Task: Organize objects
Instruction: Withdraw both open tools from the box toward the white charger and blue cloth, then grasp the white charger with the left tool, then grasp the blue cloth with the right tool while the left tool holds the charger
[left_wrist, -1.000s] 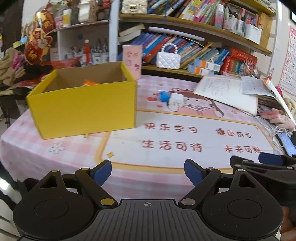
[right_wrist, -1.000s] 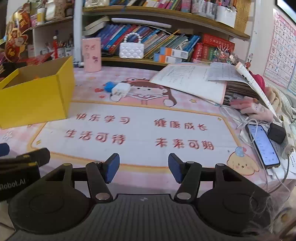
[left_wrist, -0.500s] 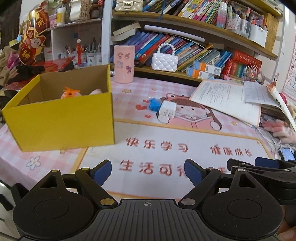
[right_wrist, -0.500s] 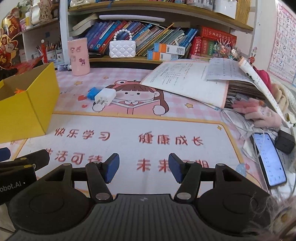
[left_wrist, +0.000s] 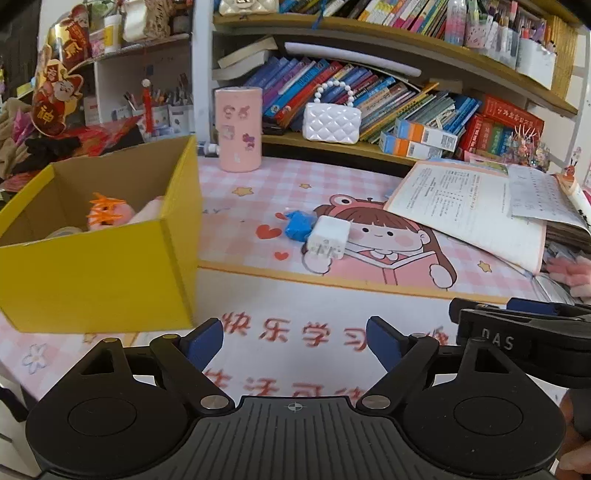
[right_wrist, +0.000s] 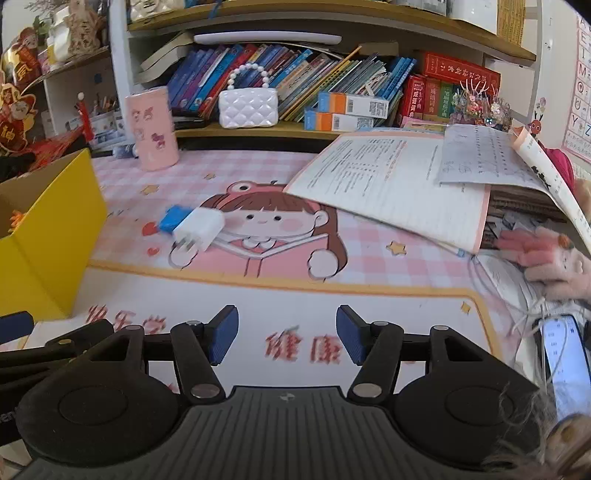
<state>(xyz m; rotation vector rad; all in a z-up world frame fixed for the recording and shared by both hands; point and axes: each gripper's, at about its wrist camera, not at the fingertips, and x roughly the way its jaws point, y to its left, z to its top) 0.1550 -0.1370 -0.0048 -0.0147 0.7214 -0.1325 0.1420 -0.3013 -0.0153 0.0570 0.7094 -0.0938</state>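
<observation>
**A:** Which step were you on at that moment?

**B:** By my reading you were on the approach. Your left tool was released, its blue pads spread wide with only the printed mat between them. Your right tool was also released and empty, with a narrower gap. Neither touched anything.

**A:** And the things to be organized?

**B:** Take the yellow box as the landmark. The white charger plug lay on the bench well to the right of the box, prongs toward you, with a small blue object touching its far-left side. Inside the box you already had a pink soft toy with orange spikes.

**A:** What did the next move call for?

**B:** I judge you needed to carry one tool forward over the plug, line its pads up across the plug's flat sides, then close. The blue object sat so close that a careless approach could have nudged it.

**A:** Did the two views differ?

**B:** Yes. Your left view looked down into the box and showed its contents; your right view caught only the box's outer corner and a sliver of orange. Your right view alone showed the phone with its cable, far to the right of the box, at the bench edge. The open workbook appeared in both.
</observation>
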